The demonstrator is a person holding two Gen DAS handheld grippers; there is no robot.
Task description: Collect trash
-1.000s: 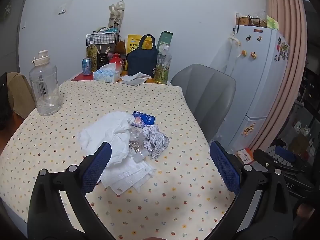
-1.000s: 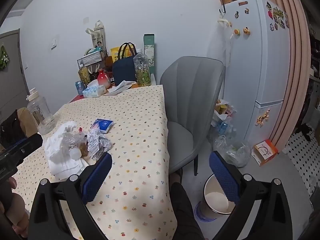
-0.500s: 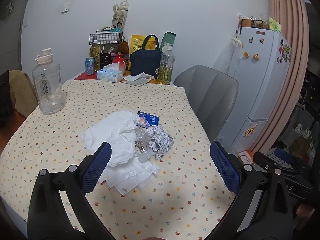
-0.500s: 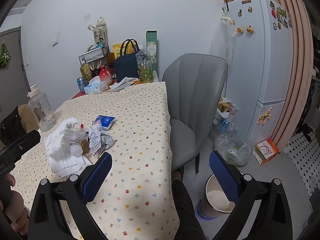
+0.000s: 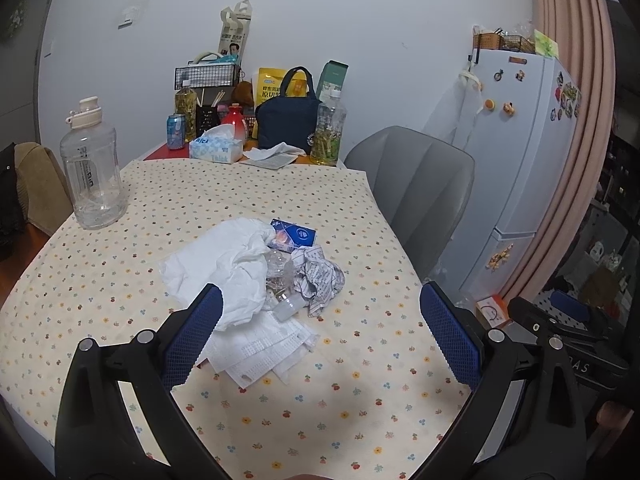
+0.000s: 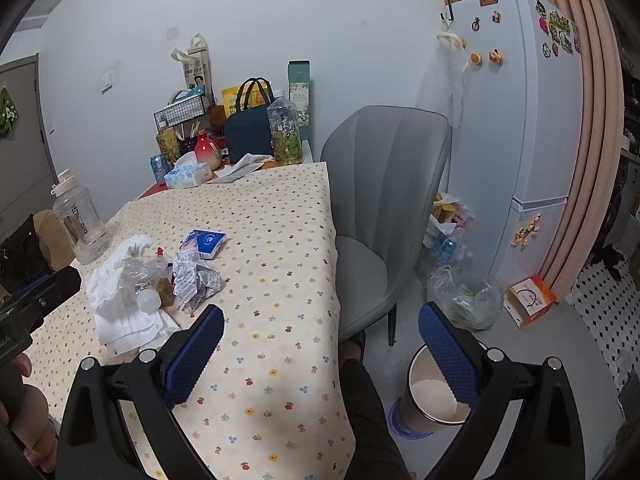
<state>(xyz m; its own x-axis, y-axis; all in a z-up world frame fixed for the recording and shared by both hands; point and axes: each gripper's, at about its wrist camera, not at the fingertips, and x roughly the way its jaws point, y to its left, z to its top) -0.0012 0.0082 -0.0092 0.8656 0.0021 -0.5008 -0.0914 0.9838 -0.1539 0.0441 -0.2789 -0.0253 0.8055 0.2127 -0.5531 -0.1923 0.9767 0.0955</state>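
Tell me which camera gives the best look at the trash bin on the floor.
The right wrist view. The trash bin stands on the floor beside the table, its open rim and pale lining visible between the fingers of the open right gripper, one finger crossing its rim. The left wrist view does not show it at all.

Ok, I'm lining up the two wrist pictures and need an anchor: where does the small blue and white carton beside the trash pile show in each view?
Left wrist: the small blue and white carton lies just above centre, at the far right edge of the trash pile.
Right wrist: the carton lies left of centre, behind the crumpled printed paper.
Shared landmark: the grey upholstered chair.
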